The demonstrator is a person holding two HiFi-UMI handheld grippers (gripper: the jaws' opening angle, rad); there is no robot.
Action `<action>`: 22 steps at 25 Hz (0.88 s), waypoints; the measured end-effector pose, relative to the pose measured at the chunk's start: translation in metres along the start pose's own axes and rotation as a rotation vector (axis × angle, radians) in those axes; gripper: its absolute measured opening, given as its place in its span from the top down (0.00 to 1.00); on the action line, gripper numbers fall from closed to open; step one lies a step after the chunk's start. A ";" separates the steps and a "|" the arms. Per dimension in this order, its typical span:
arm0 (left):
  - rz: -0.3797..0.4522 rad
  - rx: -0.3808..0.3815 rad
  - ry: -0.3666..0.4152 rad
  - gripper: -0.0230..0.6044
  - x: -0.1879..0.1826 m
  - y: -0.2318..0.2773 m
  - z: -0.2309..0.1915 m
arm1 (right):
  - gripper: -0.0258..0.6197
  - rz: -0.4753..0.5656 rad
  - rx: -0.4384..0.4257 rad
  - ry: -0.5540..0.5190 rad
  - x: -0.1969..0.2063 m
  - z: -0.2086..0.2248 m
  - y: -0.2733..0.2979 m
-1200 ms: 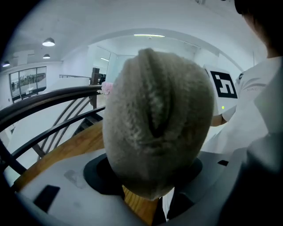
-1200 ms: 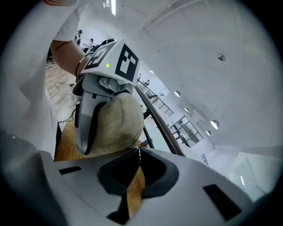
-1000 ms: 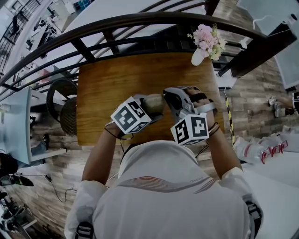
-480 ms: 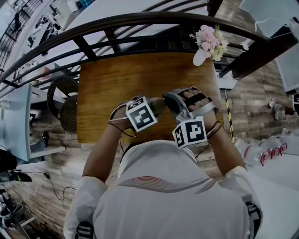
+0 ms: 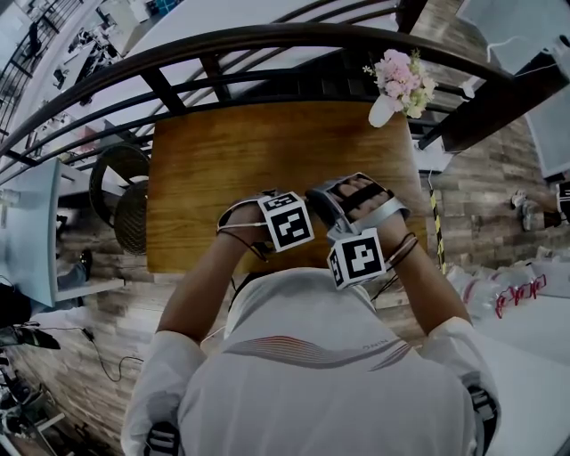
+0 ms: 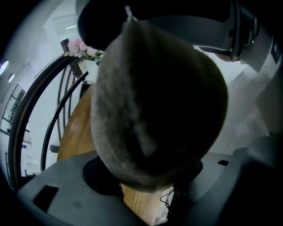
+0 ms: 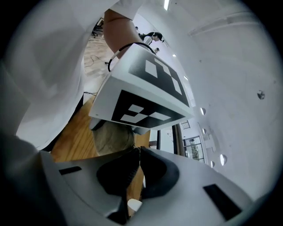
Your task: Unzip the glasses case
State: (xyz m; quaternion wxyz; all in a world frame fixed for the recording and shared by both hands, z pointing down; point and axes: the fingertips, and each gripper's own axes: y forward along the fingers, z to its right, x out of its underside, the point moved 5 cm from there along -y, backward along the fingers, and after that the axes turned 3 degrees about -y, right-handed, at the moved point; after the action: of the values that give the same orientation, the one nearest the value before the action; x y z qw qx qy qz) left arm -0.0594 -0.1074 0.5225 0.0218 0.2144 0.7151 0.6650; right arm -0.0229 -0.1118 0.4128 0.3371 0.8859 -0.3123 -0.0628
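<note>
Two sets of jaws, two different jobs. The left gripper [image 6: 148, 178] had its jaws clamped on the glasses case [image 6: 154, 101], with the pads pressed into one rounded end, so the case filled most of that gripper's view. The right gripper [image 7: 138, 152] had its jaws fully together, tips right at the case's edge. I couldn't tell whether the zipper pull was pinched between them.

The case was up in the air between both grippers, over the near edge of the wooden table [image 5: 214, 160] and close to the person's chest. From the head view it was mostly hidden under the marker cubes.

My read on handling: the grey felt-like skin looked grippy rather than slick, and the case was probably light, with a bit of give under the pads. I'd keep the body held across its end like that and take only the small pull tab with the other jaws, maybe the pale bit [image 6: 128, 11] at the far tip. A vase of flowers [image 5: 398, 85] stood way off at the far right corner.
</note>
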 end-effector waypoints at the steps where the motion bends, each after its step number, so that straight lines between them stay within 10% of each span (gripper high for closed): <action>1: 0.014 0.008 0.002 0.50 0.000 0.001 0.000 | 0.87 0.002 0.000 0.003 0.000 0.000 0.000; 10: 0.372 -0.025 -0.160 0.50 -0.018 -0.015 -0.014 | 0.73 -0.050 0.080 0.200 0.024 0.025 -0.001; 18: 1.055 -0.171 -0.364 0.50 -0.027 -0.109 -0.049 | 0.82 0.046 0.261 0.826 0.080 0.052 -0.024; 22: 1.206 -0.293 -0.476 0.50 -0.015 -0.145 -0.062 | 0.88 0.104 0.301 1.044 0.099 0.050 -0.028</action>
State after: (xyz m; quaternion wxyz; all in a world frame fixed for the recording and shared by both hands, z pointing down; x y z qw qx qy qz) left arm -0.1052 -0.1741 0.3868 -0.1681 0.7127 0.3476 0.5856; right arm 0.0537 -0.1824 0.3666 0.3193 0.8212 -0.1524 0.4476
